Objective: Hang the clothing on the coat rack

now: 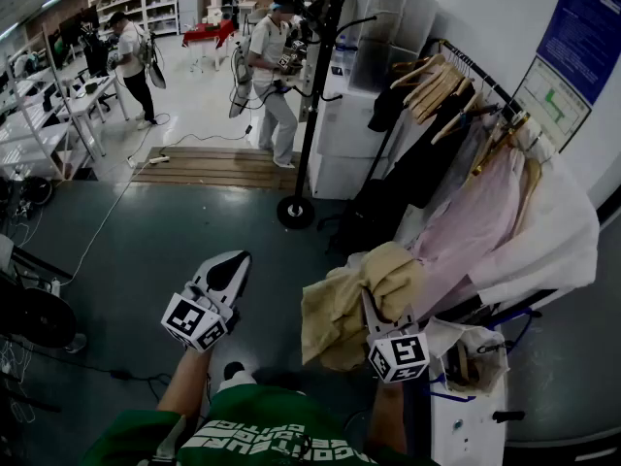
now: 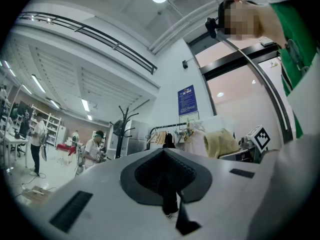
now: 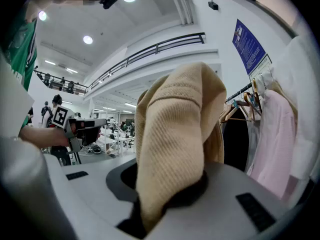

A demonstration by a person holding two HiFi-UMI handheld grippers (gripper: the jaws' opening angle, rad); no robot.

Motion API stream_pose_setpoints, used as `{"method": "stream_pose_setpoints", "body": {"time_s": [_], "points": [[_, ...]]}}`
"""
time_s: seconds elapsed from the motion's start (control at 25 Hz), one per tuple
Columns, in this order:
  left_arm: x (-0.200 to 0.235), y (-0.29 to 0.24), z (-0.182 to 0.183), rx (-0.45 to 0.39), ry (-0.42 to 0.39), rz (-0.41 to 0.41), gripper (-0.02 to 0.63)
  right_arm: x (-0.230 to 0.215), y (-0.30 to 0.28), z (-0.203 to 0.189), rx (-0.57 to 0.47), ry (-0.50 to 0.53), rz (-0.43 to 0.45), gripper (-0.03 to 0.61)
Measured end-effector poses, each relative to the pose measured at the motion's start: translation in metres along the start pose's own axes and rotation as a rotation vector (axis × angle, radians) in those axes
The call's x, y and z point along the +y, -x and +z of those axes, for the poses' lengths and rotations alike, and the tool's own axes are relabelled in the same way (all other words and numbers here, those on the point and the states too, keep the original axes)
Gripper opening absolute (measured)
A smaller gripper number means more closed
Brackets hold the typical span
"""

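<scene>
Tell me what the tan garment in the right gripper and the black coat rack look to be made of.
The tan garment looks like soft matte knit fabric: fine parallel ribs show and it folds limply; wool or cotton, I cannot tell. The coat rack is probably black-painted metal, judging by its thin pole and slim curved hooks.

Wooden pallet [image 1: 218, 167], blue wall poster [image 1: 587, 25]

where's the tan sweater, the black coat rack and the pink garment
tan sweater [image 1: 338, 309]: head view, on its bunched folds
black coat rack [image 1: 314, 115]: head view, on its upright pole
pink garment [image 1: 466, 226]: head view, on its hanging front
</scene>
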State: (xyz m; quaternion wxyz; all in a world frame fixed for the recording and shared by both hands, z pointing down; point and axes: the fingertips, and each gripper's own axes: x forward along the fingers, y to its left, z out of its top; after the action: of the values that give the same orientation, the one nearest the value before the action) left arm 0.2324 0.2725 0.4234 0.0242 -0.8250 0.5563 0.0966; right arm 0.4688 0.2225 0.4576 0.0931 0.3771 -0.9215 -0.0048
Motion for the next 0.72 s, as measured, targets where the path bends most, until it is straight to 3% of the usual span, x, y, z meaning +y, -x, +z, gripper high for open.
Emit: {"method": "stream_pose_setpoints", "body": {"time_s": [0.72], "points": [[0.010,-0.002,0.007,0.008,-0.024,-0.006,0.005,0.002,-0.011,-0.004,0.011,-0.028,0.003,0.077]]}}
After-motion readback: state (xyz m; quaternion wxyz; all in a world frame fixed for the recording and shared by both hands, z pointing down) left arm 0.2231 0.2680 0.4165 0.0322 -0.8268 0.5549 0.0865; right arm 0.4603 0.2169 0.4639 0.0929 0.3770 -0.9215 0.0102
